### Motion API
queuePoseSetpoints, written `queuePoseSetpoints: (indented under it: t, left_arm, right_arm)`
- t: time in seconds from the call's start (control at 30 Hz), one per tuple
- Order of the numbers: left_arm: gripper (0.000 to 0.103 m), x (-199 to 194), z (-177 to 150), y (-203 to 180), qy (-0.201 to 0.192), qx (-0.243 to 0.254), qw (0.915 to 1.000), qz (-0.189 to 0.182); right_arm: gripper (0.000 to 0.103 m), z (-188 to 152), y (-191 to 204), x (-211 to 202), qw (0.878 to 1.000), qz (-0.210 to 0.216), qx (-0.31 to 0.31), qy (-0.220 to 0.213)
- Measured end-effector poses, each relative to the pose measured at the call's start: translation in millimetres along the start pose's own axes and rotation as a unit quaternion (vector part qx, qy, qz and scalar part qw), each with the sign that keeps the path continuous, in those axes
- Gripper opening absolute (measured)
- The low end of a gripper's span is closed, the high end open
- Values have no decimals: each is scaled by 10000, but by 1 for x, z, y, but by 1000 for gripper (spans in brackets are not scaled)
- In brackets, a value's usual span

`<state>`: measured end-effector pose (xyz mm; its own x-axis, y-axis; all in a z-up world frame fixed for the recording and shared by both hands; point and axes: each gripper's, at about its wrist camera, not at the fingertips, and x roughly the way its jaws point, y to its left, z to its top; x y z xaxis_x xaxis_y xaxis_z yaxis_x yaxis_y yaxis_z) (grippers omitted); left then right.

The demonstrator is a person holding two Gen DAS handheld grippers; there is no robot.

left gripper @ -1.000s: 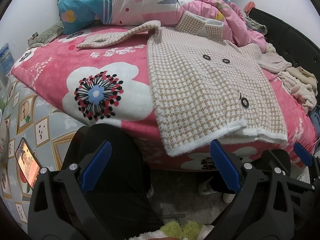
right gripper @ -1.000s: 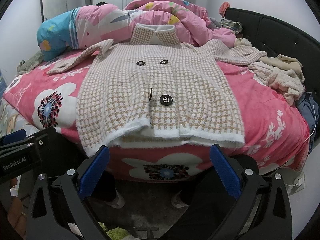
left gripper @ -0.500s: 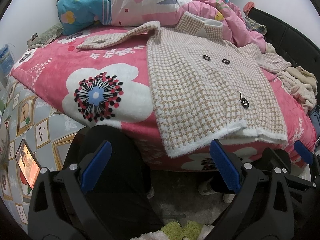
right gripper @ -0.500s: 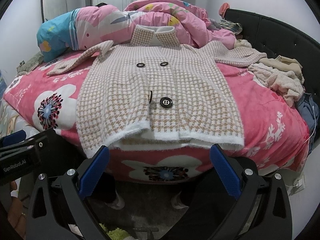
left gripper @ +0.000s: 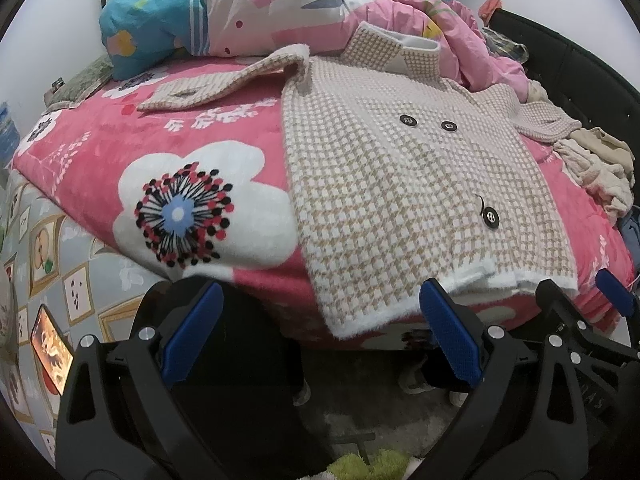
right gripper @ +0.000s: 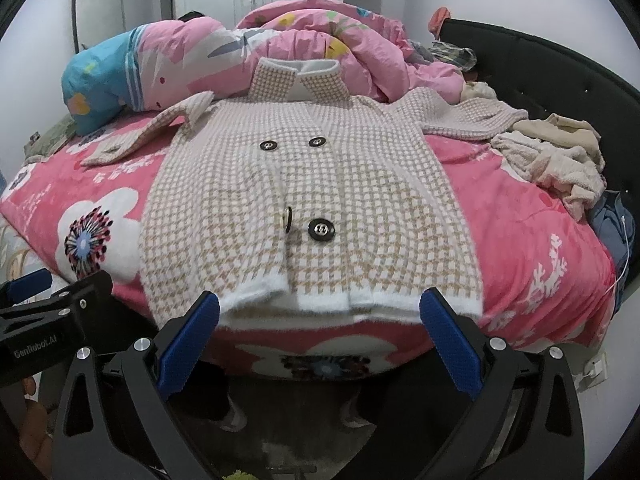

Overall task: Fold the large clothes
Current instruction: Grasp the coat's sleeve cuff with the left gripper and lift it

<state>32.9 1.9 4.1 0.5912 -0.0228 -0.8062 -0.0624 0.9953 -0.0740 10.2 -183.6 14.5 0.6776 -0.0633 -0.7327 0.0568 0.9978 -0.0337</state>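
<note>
Coat flat on the bed, both claws spread and empty short of its hem.

I have the coat (right gripper: 304, 200) lying buttons-up on the bed (right gripper: 520, 232), collar at the far quilt (right gripper: 304, 28), hem at the near edge, so its long axis runs straight away from me, sleeves out to each side. My left claw (left gripper: 320, 336) and right claw (right gripper: 320, 336) hang released below the hem. The risk I see: the hem overhangs the bed edge, so a pull towards me could drag the whole coat off. The fluffy knit may bunch if I pinch one layer only; I think the front flap near the lower button (right gripper: 320, 229) gapes, though the fisheye blurs that.
</note>
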Motion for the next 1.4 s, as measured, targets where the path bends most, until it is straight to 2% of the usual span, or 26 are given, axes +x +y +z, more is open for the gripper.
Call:
queuePoseSetpoints:
  t: [0.23,0.37,0.47,0.53,0.67,0.8,0.97,1.07,1.17,1.27,1.3,1.4]
  left_arm:
    - [95,13,19,1,-97,-7,9999,124]
    - [95,21,33,7,-329,9,9991,260]
    - [95,26,46,20,-600,-80,9978,286]
    - [95,30,56,32,-762,-213,9968,117]
    - [95,44,83,60,-884,-549,9932,-520]
    - [95,59,117,79,-981,-809,9900,-605]
    - [95,85,158,104,-1073,-1067,9864,-636]
    - [95,112,186,123,-1023,-1298,9860,-202]
    - [95,145,211,155,-962,-1732,9796,337]
    - [95,175,229,191,-879,-2261,9662,868]
    - [95,182,233,204,-912,-2509,9575,1094]
    - [95,196,246,230,-1008,-2796,9433,1481]
  right_arm:
    - [98,21,-3,13,9995,285,119,-38]
    - [98,40,-1,24,9997,143,27,-176]
    - [98,58,5,36,9987,351,-302,-202]
    - [98,68,10,43,9976,420,-492,-236]
    - [98,95,29,54,9924,512,-1006,-489]
    - [98,127,52,67,9841,885,-1326,-787]
    - [98,165,83,94,9732,1558,-1467,-841]
    - [98,179,100,115,9733,1600,-1473,-737]
    - [98,187,108,140,9750,1735,-1304,-469]
    - [98,187,112,160,9754,1824,-1213,-237]
    - [98,186,115,167,9745,1851,-1257,-189]
    - [98,184,119,179,9742,1819,-1332,-64]
